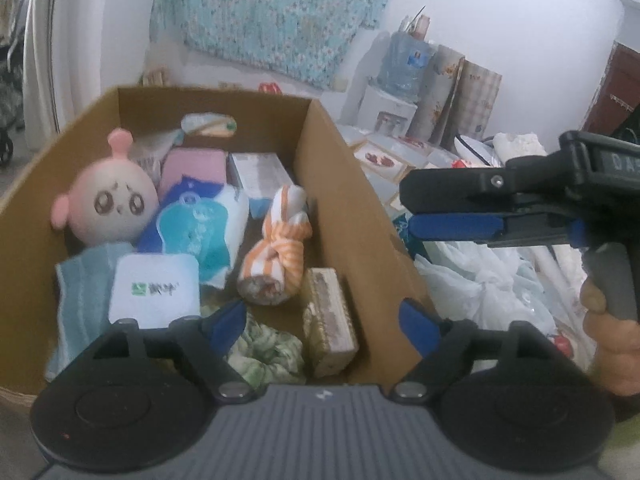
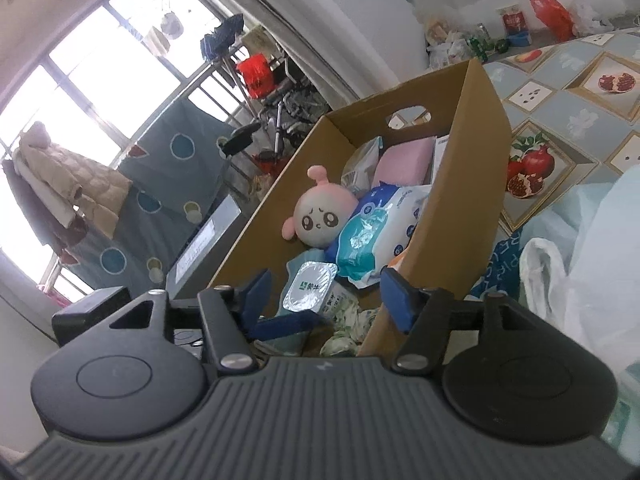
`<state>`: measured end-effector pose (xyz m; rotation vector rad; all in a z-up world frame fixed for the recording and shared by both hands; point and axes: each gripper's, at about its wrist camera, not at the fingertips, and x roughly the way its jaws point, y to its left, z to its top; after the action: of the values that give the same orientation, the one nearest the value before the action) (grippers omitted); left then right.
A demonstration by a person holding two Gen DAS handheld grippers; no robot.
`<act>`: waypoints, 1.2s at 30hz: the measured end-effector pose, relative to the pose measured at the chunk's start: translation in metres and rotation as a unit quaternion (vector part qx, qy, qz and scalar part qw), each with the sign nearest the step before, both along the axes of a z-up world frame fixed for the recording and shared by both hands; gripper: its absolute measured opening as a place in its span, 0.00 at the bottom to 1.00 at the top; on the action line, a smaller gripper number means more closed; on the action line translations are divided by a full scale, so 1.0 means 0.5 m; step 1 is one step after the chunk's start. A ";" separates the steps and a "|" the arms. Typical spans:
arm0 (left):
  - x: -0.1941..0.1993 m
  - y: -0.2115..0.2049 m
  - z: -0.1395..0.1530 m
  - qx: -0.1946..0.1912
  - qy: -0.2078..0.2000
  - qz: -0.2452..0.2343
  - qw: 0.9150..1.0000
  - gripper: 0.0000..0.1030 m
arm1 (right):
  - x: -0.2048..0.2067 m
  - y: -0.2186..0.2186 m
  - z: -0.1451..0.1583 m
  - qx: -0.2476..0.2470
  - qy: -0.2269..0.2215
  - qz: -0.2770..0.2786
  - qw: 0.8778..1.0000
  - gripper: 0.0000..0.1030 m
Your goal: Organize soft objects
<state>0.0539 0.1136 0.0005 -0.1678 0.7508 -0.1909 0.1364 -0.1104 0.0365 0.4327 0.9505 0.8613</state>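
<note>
Both grippers, left gripper (image 1: 322,316) and right gripper (image 2: 326,294), gape empty over the cardboard box (image 1: 340,184); probably lift clear before reaching for the next item.

A lived-in home is shown: laundry (image 2: 60,184) is hung by the barred window (image 2: 100,60), a fruit-print tablecloth (image 2: 560,92) is laid, a water dispenser (image 1: 390,108) is kept.

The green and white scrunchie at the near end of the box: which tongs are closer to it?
Left. The left tongs hang open right above the scrunchie, inside the cardboard box. The right tongs, empty, reach in from beyond the box's side wall, higher up.
</note>
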 end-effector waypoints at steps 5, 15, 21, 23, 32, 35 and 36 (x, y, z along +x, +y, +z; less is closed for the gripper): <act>-0.027 0.002 0.022 0.001 -0.029 0.016 0.999 0.91 | -0.003 -0.016 0.001 -0.001 -0.005 -0.016 1.000 0.73; -0.092 0.029 0.079 -0.024 -0.098 0.081 0.992 1.00 | -0.032 -0.033 0.034 -0.088 -0.095 -0.098 0.987 0.94; -0.114 0.025 0.080 -0.024 -0.097 0.084 0.991 1.00 | -0.086 -0.019 0.052 -0.172 -0.167 -0.139 0.961 0.99; -0.125 0.016 0.078 -0.008 -0.102 0.091 0.991 1.00 | -0.107 -0.018 0.056 -0.196 -0.186 -0.149 0.951 0.99; -0.160 -0.027 0.079 0.056 -0.098 0.113 0.987 1.00 | -0.217 -0.054 0.067 -0.256 -0.194 -0.233 0.918 0.99; -0.164 -0.036 0.079 0.067 -0.090 0.118 0.987 1.00 | -0.258 -0.064 0.068 -0.277 -0.201 -0.264 0.902 0.99; -0.168 -0.038 0.081 0.065 -0.091 0.120 0.986 1.00 | -0.271 -0.069 0.068 -0.279 -0.200 -0.274 0.898 0.99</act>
<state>-0.0302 0.0947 0.0407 -0.1139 0.5540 0.0719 0.0010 -0.1450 0.0706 0.0063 0.6001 0.1250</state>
